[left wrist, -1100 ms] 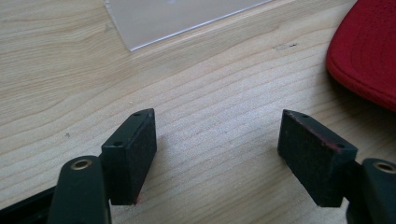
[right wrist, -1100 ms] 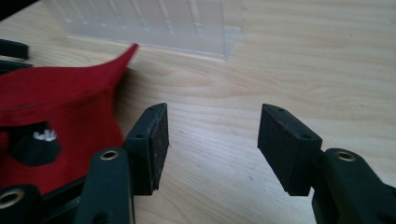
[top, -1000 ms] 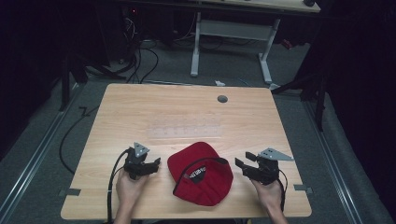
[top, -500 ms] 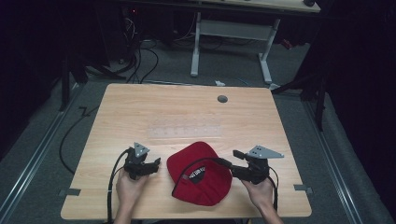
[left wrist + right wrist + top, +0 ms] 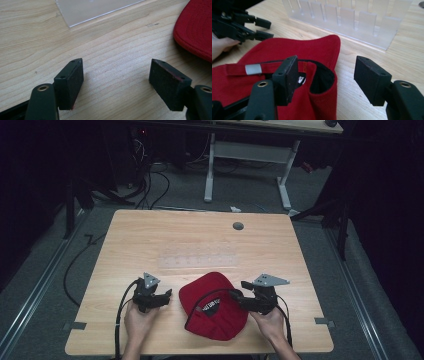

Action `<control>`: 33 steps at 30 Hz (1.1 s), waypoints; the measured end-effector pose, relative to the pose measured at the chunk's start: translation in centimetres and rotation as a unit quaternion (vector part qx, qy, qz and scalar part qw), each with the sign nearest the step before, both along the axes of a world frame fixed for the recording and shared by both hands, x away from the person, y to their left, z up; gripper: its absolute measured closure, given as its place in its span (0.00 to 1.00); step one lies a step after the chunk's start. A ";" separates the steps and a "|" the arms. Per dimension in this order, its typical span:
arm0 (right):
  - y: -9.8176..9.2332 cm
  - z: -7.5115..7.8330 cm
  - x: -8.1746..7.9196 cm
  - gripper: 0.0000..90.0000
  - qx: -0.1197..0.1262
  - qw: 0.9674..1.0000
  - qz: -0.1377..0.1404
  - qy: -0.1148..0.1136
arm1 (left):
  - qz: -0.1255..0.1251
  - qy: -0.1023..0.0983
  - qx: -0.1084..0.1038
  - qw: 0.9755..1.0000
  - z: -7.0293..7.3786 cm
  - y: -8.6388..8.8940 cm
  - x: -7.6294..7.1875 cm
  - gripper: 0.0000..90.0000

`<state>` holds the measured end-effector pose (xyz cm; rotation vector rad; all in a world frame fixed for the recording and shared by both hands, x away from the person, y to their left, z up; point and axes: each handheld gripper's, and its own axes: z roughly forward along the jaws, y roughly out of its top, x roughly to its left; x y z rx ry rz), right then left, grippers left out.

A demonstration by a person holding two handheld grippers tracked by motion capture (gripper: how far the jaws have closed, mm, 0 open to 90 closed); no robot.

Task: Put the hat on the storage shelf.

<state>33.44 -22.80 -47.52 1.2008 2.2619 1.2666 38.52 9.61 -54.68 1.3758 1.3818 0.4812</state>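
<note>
**The room around my workbench**

I work at a pale wooden table [image 5: 200, 235] with a round grey grommet hole [image 5: 238, 226] near its far edge and grey tape tabs [image 5: 74, 325] at its near corners. A clear plastic slotted rack [image 5: 197, 260] lies flat at mid-table. Under it I see grey carpeted floor [image 5: 320, 190], with black cables [image 5: 150, 180] trailing at the upper left. Beyond stands a second desk on white metal legs [image 5: 210, 167]. The surroundings are dark; light falls mainly on my tabletop.
</note>
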 end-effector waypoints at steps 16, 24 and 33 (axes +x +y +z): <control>1.2 -3.4 1.7 0.58 -0.025 0.998 0.011 0.052 | 0.000 0.000 0.000 1.000 0.0 0.0 0.0 0.31; 1.3 -3.8 1.7 0.81 -0.015 0.997 0.020 0.069 | 0.001 0.000 0.000 1.000 0.0 0.0 0.0 0.31; 0.7 -3.5 1.6 0.90 0.020 0.997 0.027 0.074 | 0.001 0.000 0.000 1.000 0.0 0.0 0.0 0.31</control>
